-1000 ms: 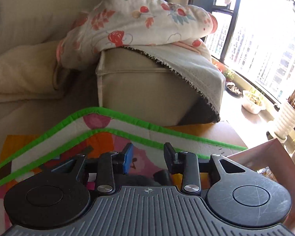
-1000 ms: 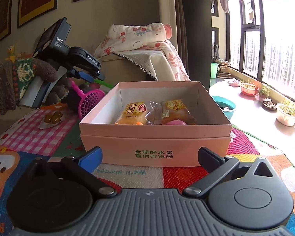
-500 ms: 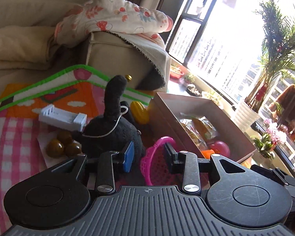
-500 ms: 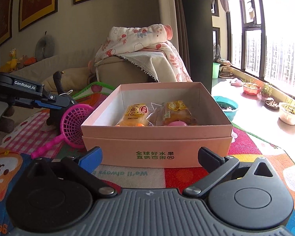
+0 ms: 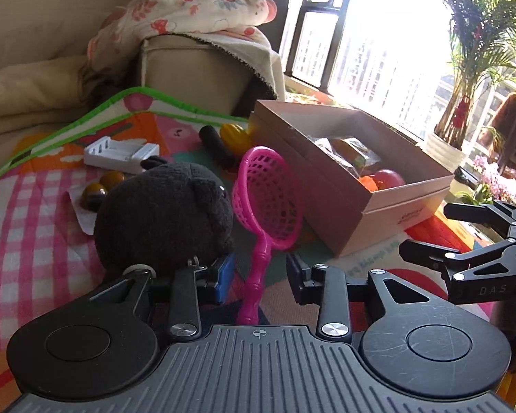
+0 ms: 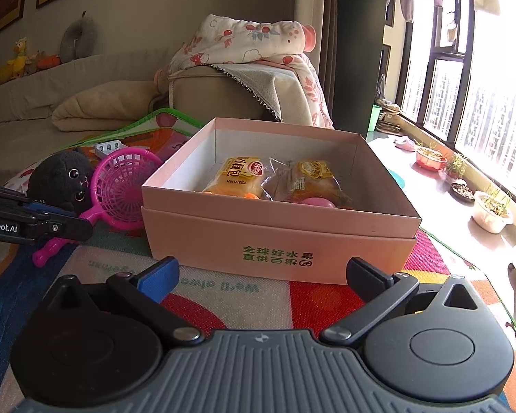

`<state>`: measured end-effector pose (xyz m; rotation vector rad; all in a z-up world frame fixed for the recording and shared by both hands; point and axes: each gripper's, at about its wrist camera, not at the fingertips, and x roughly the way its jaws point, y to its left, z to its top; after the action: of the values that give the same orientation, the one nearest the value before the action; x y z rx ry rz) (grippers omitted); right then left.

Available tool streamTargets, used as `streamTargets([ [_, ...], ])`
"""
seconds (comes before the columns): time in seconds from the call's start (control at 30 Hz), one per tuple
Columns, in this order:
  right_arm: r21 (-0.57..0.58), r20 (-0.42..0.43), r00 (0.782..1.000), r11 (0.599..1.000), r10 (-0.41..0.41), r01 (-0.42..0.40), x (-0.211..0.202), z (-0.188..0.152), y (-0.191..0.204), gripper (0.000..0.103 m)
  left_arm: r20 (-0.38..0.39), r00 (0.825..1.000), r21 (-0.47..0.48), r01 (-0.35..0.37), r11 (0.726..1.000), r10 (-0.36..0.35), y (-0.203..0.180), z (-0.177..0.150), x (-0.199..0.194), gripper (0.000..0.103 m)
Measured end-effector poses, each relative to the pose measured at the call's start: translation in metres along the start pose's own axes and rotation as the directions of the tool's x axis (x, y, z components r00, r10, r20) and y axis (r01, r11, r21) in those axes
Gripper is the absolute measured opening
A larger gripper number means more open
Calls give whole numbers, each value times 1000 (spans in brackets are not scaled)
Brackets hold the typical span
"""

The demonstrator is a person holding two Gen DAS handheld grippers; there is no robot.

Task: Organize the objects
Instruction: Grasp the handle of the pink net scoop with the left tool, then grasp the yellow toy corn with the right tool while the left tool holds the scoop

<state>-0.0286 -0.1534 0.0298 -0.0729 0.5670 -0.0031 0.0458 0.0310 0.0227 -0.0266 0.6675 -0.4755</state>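
A: Pink net scoop leans on the box beside the black plush — light, stiff plastic?

B: Likely — take the handle. Left gripper straddles it, jaws apart; right gripper gapes wide, empty.

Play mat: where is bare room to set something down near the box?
Free: the mat strip between the right hand-held gripper and the pink box front. Also the box's back-left corner, behind the wrapped breads. Crowded: left of the box, around the pink toy net and black plush.
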Motion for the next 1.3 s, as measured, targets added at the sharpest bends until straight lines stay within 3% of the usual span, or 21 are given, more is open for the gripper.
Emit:
streamTargets([
  [0.17, 12, 4, 1000, 1000, -13, 13, -2, -1, -2, 103, -30, 997, 113, -61, 992, 65, -17, 10, 25, 36],
  [0.2, 16, 8, 1000, 1000, -13, 13, -3, -2, -3, 103, -33, 997, 130, -64, 989, 69, -20, 10, 27, 27],
  [0.27, 27, 14, 1000, 1000, -6, 6, -4, -2, -5, 103, -41, 997, 128, -59, 990, 65, -21, 7, 25, 20],
  [0.33, 35, 15, 1000, 999, -2, 2, -4, -2, -7, 103, -53, 998, 97, -37, 995, 42, -18, 3, 17, 13],
  [0.57, 32, 19, 1000, 999, 12, -13, -6, 6, -5, 103, -14, 1000, -20, -11, 1000, 10, -5, -34, -40, 12],
  [0.63, 13, 28, 997, 997, 72, -73, -13, 21, 0, 103, 1, 1000, -74, -30, 997, 30, 7, -44, -50, 12],
  [0.77, -39, 34, 985, 985, 169, -168, -15, 98, 19, 103, 50, 999, -174, 13, 985, -4, 30, -51, -55, 13],
  [0.9, -18, -92, 968, 971, 234, -237, 34, 173, 47, 103, 84, 996, -201, 49, 978, -32, 36, -53, -53, 13],
  [0.97, -44, -169, 968, 980, 187, -196, 78, 197, 72, 101, 101, 994, -229, 68, 971, -45, 41, -55, -55, 13],
  [1.0, -66, -205, 966, 983, 155, -172, 101, 204, 84, 90, 109, 993, -242, 74, 967, -49, 43, -57, -56, 13],
  [1.1, -134, -311, 949, 986, 53, -99, 165, 210, 117, 69, 133, 990, -266, 87, 960, -53, 46, -59, -59, 13],
  [1.17, -158, -365, 931, 986, -4, -58, 202, 207, 131, 67, 142, 988, -277, 96, 956, -58, 48, -60, -60, 13],
  [1.3, -208, -424, 899, 978, -107, 19, 250, 201, 143, 51, 150, 986, -289, 112, 951, -70, 51, -60, -61, 13],
])
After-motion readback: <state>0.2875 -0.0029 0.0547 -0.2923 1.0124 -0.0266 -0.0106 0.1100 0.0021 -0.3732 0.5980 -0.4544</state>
